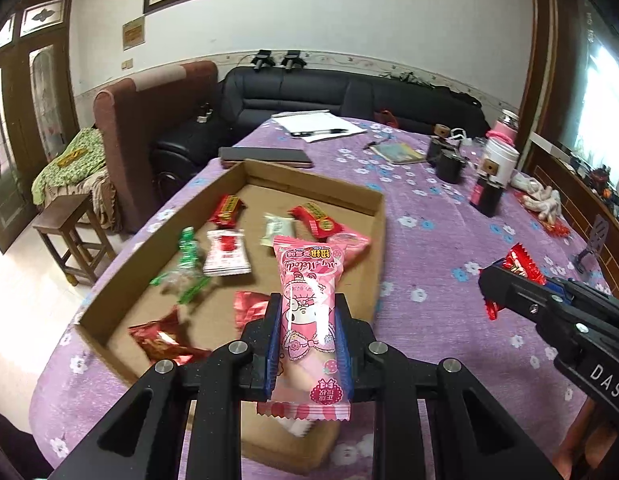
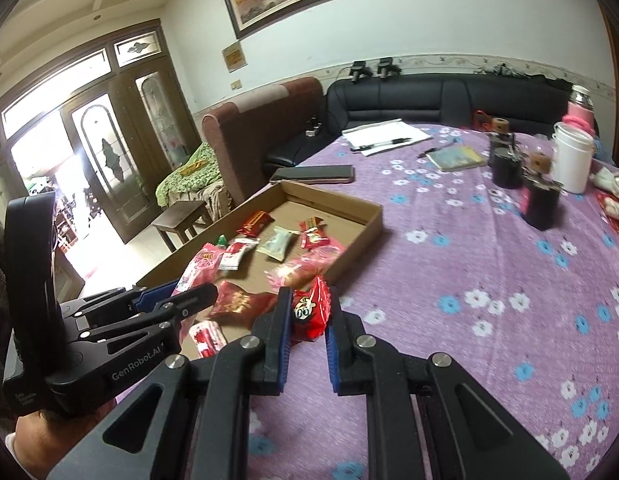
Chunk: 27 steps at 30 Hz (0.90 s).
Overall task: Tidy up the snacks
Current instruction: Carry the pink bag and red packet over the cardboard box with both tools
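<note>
left gripper [image 1: 308, 334]: fingers clenched on pink packet [image 1: 307, 312] — carried lengthwise over cardboard tray [image 1: 373, 216] for drop-in
right gripper [image 2: 307, 320]: fingers pinching red snack [image 2: 311, 312] — queued beside tray

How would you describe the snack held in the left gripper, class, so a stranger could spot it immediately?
Find the shallow cardboard tray on the purple flowered tablecloth. Above its near end, the left gripper clamps a long pink packet. Unlike the red wrappers nearby, it shows a cartoon character and "My Melody" lettering.

I am holding my left tongs [image 1: 308, 320] level and pointing forward, jaws clamped on a pink packet [image 1: 307, 312] — my right tongs [image 2: 307, 312] are sitting just beside them, pinching a red wrapper [image 2: 310, 312].
</note>
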Each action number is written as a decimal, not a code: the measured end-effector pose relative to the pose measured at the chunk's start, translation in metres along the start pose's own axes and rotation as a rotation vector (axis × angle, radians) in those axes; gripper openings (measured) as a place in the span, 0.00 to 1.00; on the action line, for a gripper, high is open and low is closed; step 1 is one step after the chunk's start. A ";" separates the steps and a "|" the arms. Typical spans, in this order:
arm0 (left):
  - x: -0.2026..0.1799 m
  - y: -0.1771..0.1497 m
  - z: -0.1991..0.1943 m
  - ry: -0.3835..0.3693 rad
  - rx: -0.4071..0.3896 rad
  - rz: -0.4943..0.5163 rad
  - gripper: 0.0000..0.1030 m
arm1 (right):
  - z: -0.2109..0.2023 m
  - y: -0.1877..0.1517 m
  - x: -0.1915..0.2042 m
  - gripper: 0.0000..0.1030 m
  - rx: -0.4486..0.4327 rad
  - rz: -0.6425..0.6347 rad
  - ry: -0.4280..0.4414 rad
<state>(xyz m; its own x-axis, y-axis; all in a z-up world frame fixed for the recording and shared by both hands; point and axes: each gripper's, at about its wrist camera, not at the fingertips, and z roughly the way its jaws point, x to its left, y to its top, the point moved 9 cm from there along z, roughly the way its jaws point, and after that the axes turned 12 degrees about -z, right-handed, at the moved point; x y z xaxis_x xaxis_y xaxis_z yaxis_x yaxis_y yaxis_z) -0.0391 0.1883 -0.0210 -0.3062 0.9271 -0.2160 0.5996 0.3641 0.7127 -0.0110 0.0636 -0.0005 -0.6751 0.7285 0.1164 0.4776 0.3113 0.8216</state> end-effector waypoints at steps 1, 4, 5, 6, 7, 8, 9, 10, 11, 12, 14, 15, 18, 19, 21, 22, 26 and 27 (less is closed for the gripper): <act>0.004 0.001 0.001 0.005 0.002 -0.006 0.24 | 0.002 0.001 0.002 0.14 0.002 -0.003 0.003; 0.019 0.003 0.005 0.025 0.008 -0.024 0.24 | 0.011 0.008 0.011 0.14 0.006 -0.021 0.017; 0.023 0.004 0.006 0.029 0.008 -0.029 0.24 | 0.014 0.010 0.014 0.14 0.007 -0.028 0.021; 0.028 0.005 0.007 0.035 0.010 -0.034 0.24 | 0.015 0.011 0.016 0.14 0.008 -0.032 0.023; 0.032 0.005 0.008 0.040 0.011 -0.038 0.24 | 0.019 0.014 0.020 0.14 0.009 -0.040 0.028; 0.036 0.006 0.009 0.047 0.014 -0.039 0.24 | 0.021 0.016 0.021 0.14 0.010 -0.043 0.031; 0.040 0.006 0.010 0.053 0.016 -0.041 0.24 | 0.024 0.018 0.023 0.14 0.011 -0.048 0.035; 0.043 0.006 0.011 0.057 0.017 -0.045 0.24 | 0.026 0.021 0.024 0.14 0.010 -0.050 0.037; 0.048 0.007 0.013 0.065 0.020 -0.048 0.24 | 0.028 0.023 0.025 0.14 0.009 -0.051 0.039; 0.051 0.007 0.014 0.070 0.021 -0.050 0.24 | 0.030 0.025 0.026 0.14 0.008 -0.050 0.042; 0.059 0.009 0.017 0.080 0.027 -0.055 0.24 | 0.035 0.029 0.026 0.14 0.010 -0.051 0.045; 0.061 0.010 0.019 0.085 0.029 -0.056 0.24 | 0.038 0.030 0.026 0.14 0.011 -0.051 0.046; 0.070 0.013 0.024 0.096 0.037 -0.061 0.24 | 0.046 0.034 0.026 0.14 0.015 -0.049 0.052; 0.073 0.015 0.025 0.103 0.038 -0.063 0.24 | 0.048 0.035 0.026 0.14 0.017 -0.049 0.054; 0.078 0.017 0.028 0.111 0.043 -0.066 0.24 | 0.053 0.037 0.028 0.14 0.021 -0.048 0.058; 0.081 0.018 0.030 0.115 0.045 -0.069 0.24 | 0.056 0.037 0.028 0.14 0.023 -0.049 0.060; 0.090 0.021 0.037 0.132 0.057 -0.075 0.24 | 0.065 0.040 0.030 0.14 0.030 -0.052 0.068; 0.092 0.022 0.038 0.134 0.060 -0.076 0.24 | 0.067 0.041 0.030 0.14 0.032 -0.052 0.070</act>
<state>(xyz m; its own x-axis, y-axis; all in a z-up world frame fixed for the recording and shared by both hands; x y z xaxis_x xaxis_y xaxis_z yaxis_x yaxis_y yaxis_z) -0.0257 0.2849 -0.0505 -0.4461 0.8779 -0.1740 0.6126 0.4412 0.6558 0.0261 0.1388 -0.0011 -0.7364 0.6669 0.1139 0.4579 0.3673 0.8096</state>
